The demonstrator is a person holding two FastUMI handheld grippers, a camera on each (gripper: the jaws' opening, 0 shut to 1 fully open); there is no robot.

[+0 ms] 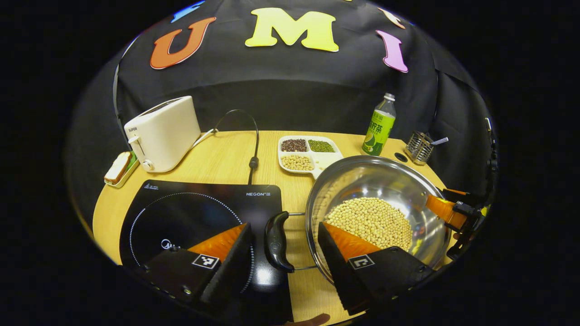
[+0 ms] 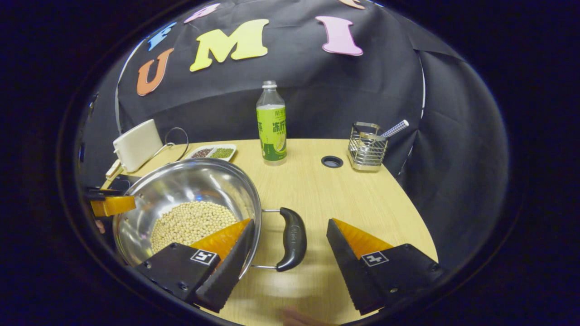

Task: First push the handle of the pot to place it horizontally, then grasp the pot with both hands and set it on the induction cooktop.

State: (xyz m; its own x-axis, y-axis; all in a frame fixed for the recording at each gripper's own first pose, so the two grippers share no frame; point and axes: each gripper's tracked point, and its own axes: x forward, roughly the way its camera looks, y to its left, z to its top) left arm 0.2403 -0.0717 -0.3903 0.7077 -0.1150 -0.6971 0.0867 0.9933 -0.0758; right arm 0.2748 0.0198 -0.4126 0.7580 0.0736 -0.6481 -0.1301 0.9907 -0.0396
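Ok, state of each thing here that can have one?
Steel pot: on table, holding soybeans, off the cooktop.
Black left pot handle: between open left gripper fingers.
Black right pot handle: between open right gripper fingers.
Black induction cooktop: bare.
Green bottle: upright, capped.

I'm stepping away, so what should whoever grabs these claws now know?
Left claw: open, straddling the pot's left handle.
Right claw: open, straddling the right handle.
The pot, holding soybeans, sits on the table beside the induction cooktop, not on it.
Done: both handles look horizontal.
Left: close both claws, lift, set the pot on the cooktop.
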